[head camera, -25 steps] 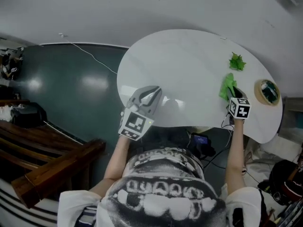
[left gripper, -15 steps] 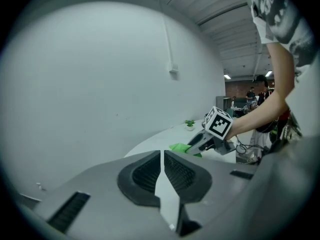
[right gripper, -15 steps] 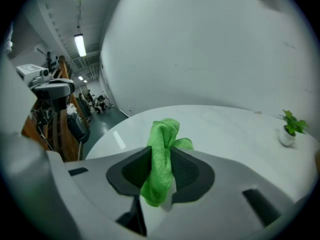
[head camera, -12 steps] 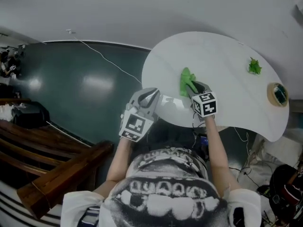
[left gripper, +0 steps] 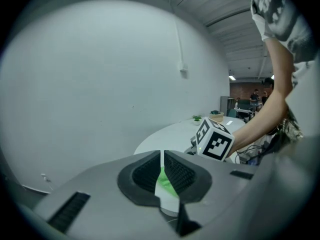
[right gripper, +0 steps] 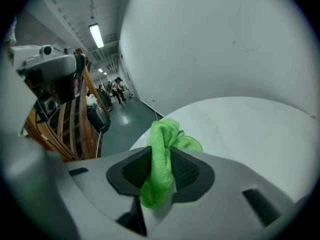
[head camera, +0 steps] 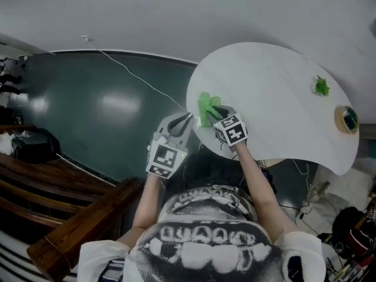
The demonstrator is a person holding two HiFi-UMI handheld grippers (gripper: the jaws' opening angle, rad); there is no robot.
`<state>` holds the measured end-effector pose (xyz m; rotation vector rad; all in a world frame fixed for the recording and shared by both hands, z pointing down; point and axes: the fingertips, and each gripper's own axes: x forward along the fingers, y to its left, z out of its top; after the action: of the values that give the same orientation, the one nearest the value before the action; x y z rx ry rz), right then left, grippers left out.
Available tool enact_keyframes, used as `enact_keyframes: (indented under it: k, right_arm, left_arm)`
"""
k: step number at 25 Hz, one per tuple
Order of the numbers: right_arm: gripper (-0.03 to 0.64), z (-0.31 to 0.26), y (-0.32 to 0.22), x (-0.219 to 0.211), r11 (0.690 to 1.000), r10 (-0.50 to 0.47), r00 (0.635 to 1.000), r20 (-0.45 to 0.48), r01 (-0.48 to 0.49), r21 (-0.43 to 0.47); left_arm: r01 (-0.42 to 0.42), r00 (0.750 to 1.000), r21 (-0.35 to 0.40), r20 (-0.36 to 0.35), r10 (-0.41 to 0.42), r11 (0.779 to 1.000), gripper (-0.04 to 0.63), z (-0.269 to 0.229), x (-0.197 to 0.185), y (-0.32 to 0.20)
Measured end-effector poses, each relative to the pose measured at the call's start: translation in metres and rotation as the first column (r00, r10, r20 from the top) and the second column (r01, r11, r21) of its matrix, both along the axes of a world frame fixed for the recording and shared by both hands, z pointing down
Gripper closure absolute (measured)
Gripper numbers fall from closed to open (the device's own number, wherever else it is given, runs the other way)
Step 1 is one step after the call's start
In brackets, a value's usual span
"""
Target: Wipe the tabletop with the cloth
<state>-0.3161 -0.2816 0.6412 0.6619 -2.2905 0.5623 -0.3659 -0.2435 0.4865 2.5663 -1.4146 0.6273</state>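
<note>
A bright green cloth (head camera: 204, 106) lies bunched at the near left edge of the white rounded table (head camera: 270, 93). My right gripper (head camera: 212, 111) is shut on it, its marker cube just behind. In the right gripper view the cloth (right gripper: 161, 159) is pinched between the dark pads and folds out onto the tabletop (right gripper: 245, 129). My left gripper (head camera: 183, 121) hovers just off the table's left edge, beside the right one, jaws shut on nothing. In the left gripper view (left gripper: 162, 170) a sliver of the green cloth (left gripper: 164, 181) shows through the thin slit between the pads.
A small green plant (head camera: 321, 87) and a round bowl (head camera: 346, 118) sit at the table's far right end. Dark green floor (head camera: 100, 104) with a thin white cable (head camera: 126, 70) lies left of the table. Wooden benches (head camera: 53, 228) stand at the lower left.
My right gripper has dragged the cloth across the tabletop from the right side to the near left edge. The left gripper has hardly moved.
</note>
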Motion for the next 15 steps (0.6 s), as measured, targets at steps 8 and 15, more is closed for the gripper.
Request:
enact_keyframes:
  k: [8, 15]
  right_arm:
    - [0.502, 0.012, -0.01, 0.056, 0.994, 0.105, 0.993, -0.058, -0.107, -0.022]
    - [0.502, 0.015, -0.021, 0.148, 0.977, 0.209, 0.974, -0.089, -0.211, -0.012]
  left_arm:
    - [-0.068, 0.997, 0.008, -0.022, 0.068, 0.998, 0.574, -0.002, 0.022, -0.014]
    - [-0.15, 0.988, 0.023, -0.019, 0.151, 0.988, 0.574, -0.002, 0.085, -0.03]
